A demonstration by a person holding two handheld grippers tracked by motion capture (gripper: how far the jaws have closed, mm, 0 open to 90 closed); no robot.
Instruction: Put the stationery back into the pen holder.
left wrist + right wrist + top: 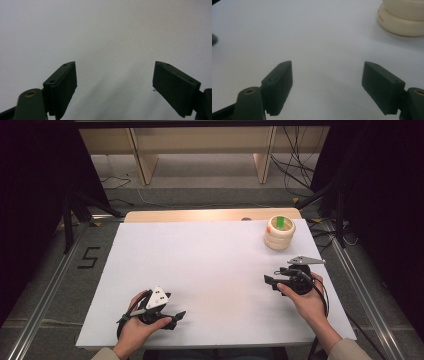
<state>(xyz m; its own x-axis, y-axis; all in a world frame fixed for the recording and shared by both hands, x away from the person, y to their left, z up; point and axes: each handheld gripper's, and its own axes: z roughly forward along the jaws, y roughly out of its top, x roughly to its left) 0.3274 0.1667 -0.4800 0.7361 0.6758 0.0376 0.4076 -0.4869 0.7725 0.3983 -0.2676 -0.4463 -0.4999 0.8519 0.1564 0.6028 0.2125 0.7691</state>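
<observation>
The stack of cream rings [279, 233] stood at the far right corner of the white bench [210, 270], with something green and a spot of orange showing in its open top. Nearest to it, and still well apart on the near side, the right tongs [268, 281] lay low over the bench with their jaws spread and nothing between them; in the right gripper view the stack's bottom ring [399, 23] sat ahead and off to the right of the jaws' line. Much farther from the stack, toward the near left of the bench, the left tongs [181, 315] were likewise released and empty, facing bare white surface. This looked like the start, before any reach. The next move would likely call for the right tongs to turn toward the stack, travel to it and open around one ring or whatever stands inside. What the green piece was could not be made out, and the right gripper view cut the stack off at its upper edge.
</observation>
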